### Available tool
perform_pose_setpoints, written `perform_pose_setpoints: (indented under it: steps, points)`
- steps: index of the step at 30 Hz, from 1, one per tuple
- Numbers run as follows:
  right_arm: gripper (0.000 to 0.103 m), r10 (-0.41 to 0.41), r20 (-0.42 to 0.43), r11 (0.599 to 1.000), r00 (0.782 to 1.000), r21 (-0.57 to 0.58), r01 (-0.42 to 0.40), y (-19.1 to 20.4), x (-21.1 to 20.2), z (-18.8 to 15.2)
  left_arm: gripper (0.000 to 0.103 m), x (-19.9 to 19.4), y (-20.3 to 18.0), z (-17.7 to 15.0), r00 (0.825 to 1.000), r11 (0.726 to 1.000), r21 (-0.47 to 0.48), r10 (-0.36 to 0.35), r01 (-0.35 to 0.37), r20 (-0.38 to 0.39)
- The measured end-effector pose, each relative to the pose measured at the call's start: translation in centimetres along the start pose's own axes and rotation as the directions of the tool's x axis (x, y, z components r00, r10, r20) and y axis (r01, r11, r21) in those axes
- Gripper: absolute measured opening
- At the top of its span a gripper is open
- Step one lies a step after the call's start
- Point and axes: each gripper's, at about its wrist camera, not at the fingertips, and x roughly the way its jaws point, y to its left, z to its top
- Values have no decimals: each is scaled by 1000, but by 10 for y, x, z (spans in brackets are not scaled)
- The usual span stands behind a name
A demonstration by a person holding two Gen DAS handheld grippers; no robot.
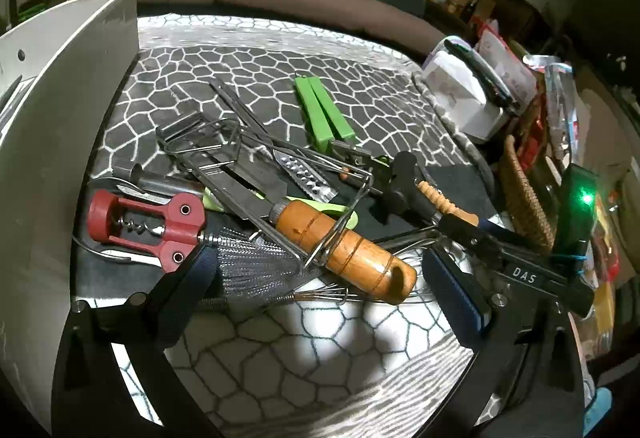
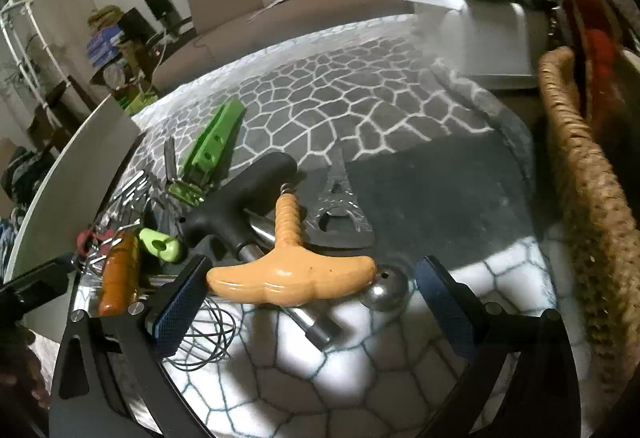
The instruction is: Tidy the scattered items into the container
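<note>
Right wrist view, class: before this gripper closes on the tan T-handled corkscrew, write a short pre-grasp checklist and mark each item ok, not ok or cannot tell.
1. Right gripper open: ok.
2. Tan T-handle corkscrew between the fingers: ok.
3. Handle free of neighbours: not ok; it lies across the black-handled tool, and the steel ball sits by its end.
4. Left gripper out of the way: ok; open over the wooden handle.
5. White container has room: cannot tell; inside not shown.
</note>
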Motion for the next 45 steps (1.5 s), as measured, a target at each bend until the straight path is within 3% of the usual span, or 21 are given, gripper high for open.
perform_pose_setpoints:
  steps: [2, 5, 8, 16, 19, 24, 26, 28, 29, 31, 32, 34, 38, 40, 43, 45]
  points:
    - [99, 6, 3, 1000, 1000, 0, -6, -1, 1, 0, 103, 1, 2, -1, 1000, 1000, 0, 4, -4, -3]
    - [79, -2, 25, 1000, 1000, -10, 2, -6, -4, 2, 103, 1, 3, -1, 1000, 1000, -4, 1, -1, -4]
    - [80, 16, 10, 1000, 1000, -5, -16, -9, -9, 3, 103, 2, 1, -1, 1000, 1000, -2, -8, 8, -6]
    - [79, 9, 66, 999, 998, -50, -6, -3, -38, -2, 103, -7, -14, -4, 998, 998, 3, -67, 67, -11]
    - [79, 19, 99, 998, 995, -55, -13, -1, -61, -3, 103, -9, -19, -8, 992, 992, -29, -125, 124, -33]
    - [79, 84, 194, 996, 977, 10, -88, -4, -101, 6, 103, -7, -30, -20, 957, 952, -130, -285, 276, -59]
    - [79, 119, 219, 991, 968, 40, -131, -3, -112, 11, 103, -13, -44, -23, 960, 959, -64, -277, 275, -39]
    - [79, 148, 235, 985, 961, 52, -165, 0, -122, 16, 103, -22, -67, -25, 983, 976, 120, -184, 182, 5]
    - [79, 161, 242, 983, 957, 52, -178, 3, -127, 18, 103, -27, -79, -27, 990, 969, 212, -135, 123, 42]
    - [79, 187, 247, 977, 951, 49, -205, 9, -134, 22, 103, -35, -103, -33, 989, 920, 389, -91, 39, 115]
    - [79, 199, 243, 975, 949, 47, -216, 13, -136, 23, 103, -36, -112, -35, 988, 900, 435, -95, 32, 123]
    - [79, 217, 228, 972, 949, 38, -231, 23, -138, 23, 103, -35, -123, -36, 986, 883, 467, -123, 58, 110]
    - [79, 266, 221, 959, 938, 42, -282, 33, -140, 23, 102, -40, -123, -28, 968, 912, 370, -229, 176, 104]
    - [79, 294, 222, 950, 930, 42, -310, 39, -143, 23, 83, -47, -122, -28, 959, 907, 372, -258, 199, 116]
    - [79, 344, 217, 933, 913, 33, -359, 49, -147, 25, 58, -50, -121, -25, 961, 894, 398, -263, 207, 91]
    - [79, 366, 212, 924, 906, 29, -380, 55, -149, 24, 47, -52, -117, -24, 963, 892, 400, -260, 210, 75]
